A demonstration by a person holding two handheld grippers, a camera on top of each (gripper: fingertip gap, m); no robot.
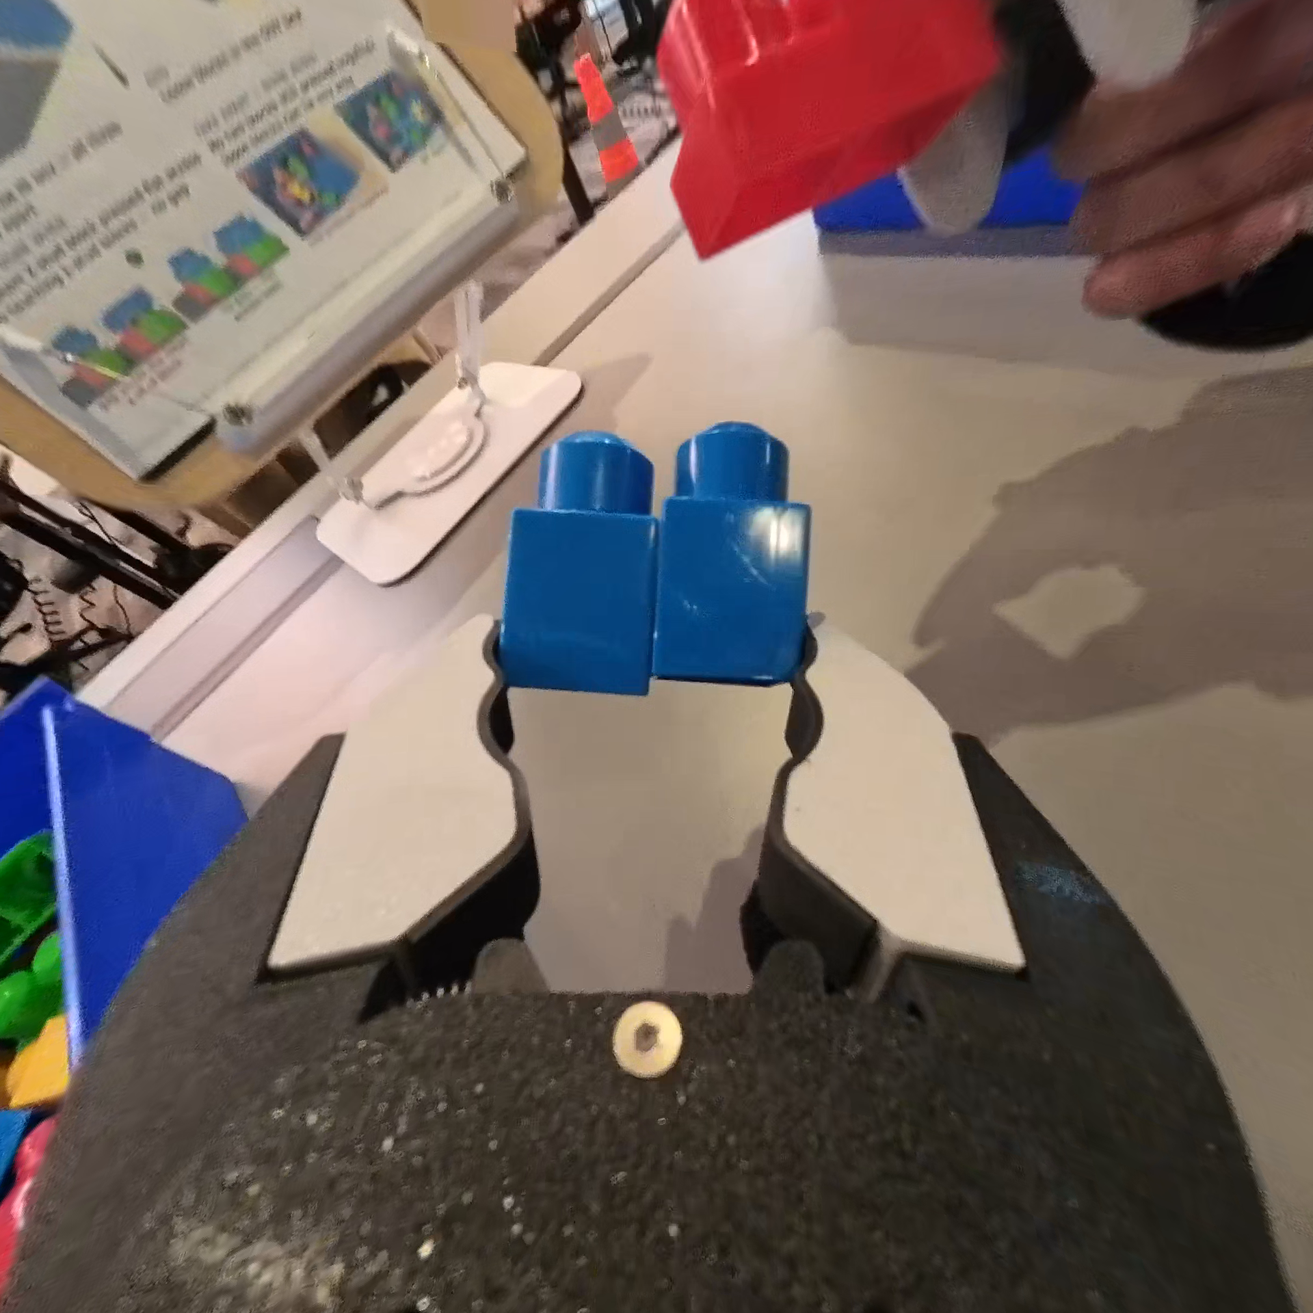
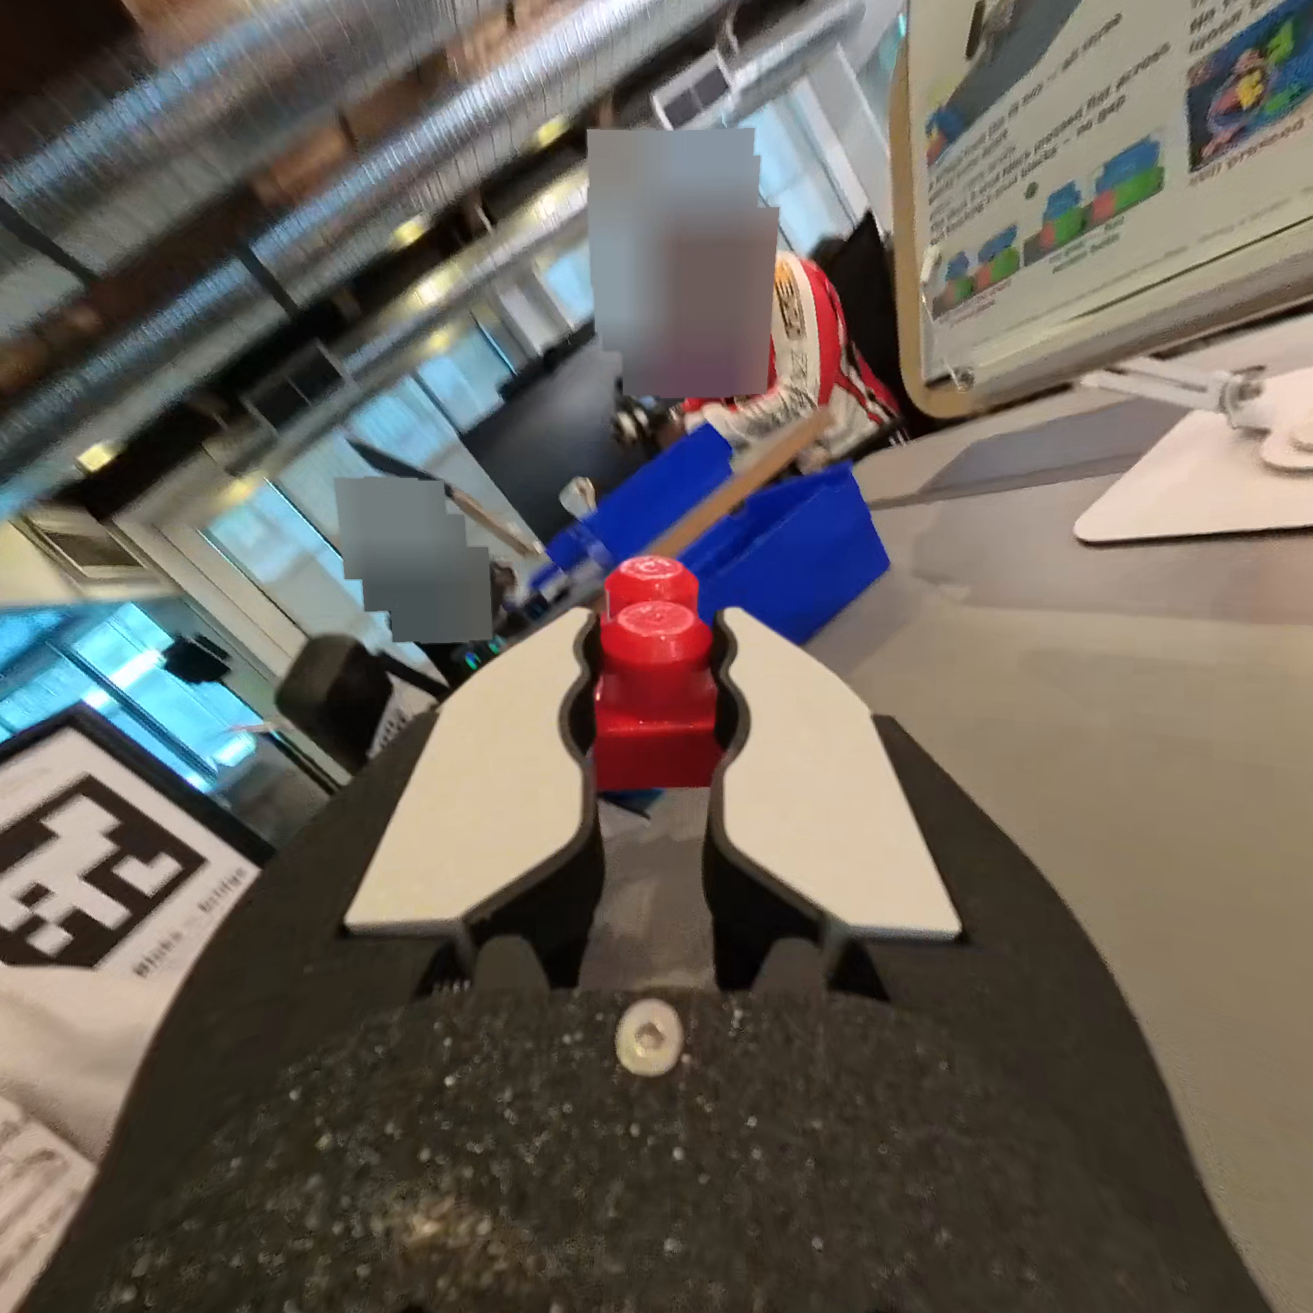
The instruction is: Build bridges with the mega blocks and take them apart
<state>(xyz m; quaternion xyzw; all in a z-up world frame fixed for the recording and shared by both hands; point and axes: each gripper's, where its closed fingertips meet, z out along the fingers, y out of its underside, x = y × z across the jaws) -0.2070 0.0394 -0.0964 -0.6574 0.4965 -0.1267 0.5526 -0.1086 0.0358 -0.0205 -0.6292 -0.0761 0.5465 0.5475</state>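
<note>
My left gripper (image 1: 654, 639) is shut on two small blue one-stud blocks (image 1: 654, 597), side by side with studs up, held at the fingertips above the grey table (image 1: 924, 462). My right gripper (image 2: 654, 639) is shut on a red two-stud block (image 2: 654, 717), studs up, clamped along its length. In the left wrist view the red block (image 1: 817, 114) hangs tilted at the upper right, above and beyond the blue blocks, held by the other gripper's grey fingers (image 1: 952, 177) with a person's hand (image 1: 1208, 163) behind it.
A blue bin (image 1: 128, 817) with green, yellow and red blocks sits at the left edge. An instruction card on a white stand (image 1: 455, 462) stands at the back left, also in the right wrist view (image 2: 1208, 469). Another blue bin (image 2: 781, 561) lies farther back. People sit beyond the table.
</note>
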